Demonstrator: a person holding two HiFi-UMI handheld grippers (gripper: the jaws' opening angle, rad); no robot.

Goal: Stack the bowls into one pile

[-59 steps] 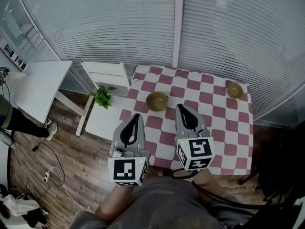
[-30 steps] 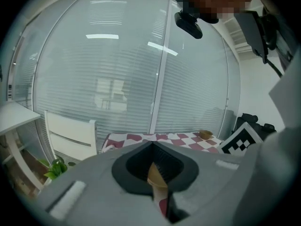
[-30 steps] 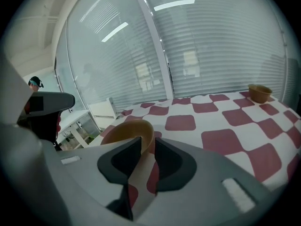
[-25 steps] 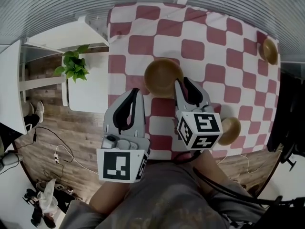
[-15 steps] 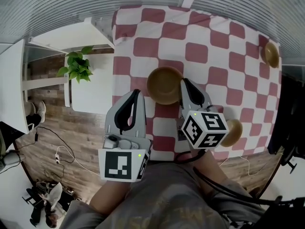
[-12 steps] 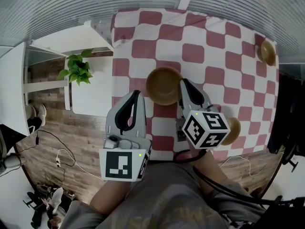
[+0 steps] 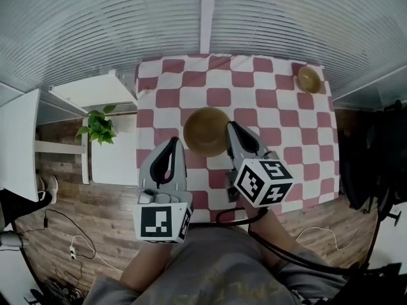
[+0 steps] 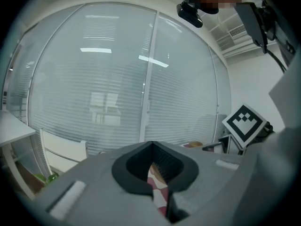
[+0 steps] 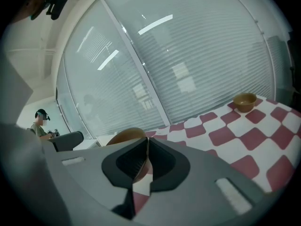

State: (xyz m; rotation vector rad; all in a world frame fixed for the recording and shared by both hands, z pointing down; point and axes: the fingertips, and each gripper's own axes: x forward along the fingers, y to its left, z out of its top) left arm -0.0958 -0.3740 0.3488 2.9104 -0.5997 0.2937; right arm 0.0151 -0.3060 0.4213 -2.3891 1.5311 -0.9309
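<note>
A large brown bowl (image 7: 205, 132) stands on the red-and-white checked table (image 7: 280, 116), near its front left. A small brown bowl (image 7: 310, 79) sits at the far right corner. My right gripper (image 7: 230, 126) is shut, its tips close by the large bowl's right rim; I cannot tell if they touch it. My left gripper (image 7: 172, 141) is shut and empty, just left of that bowl at the table's front edge. In the right gripper view the large bowl (image 9: 123, 136) shows behind the shut right gripper (image 9: 147, 139), and the small bowl (image 9: 245, 101) lies far off. The left gripper (image 8: 151, 144) has its tips together.
A white side table (image 7: 114, 161) with a green plant (image 7: 96, 127) stands left of the checked table. A white desk (image 7: 16, 146) is further left. Glass walls with blinds run behind. A dark chair (image 7: 372, 151) is at the right. A person (image 9: 40, 122) stands far off.
The head view has swung up and back, so the whole table now shows. A third bowl, seen earlier near my right gripper's cube, is out of sight. Both grippers stay beside the large bowl.
</note>
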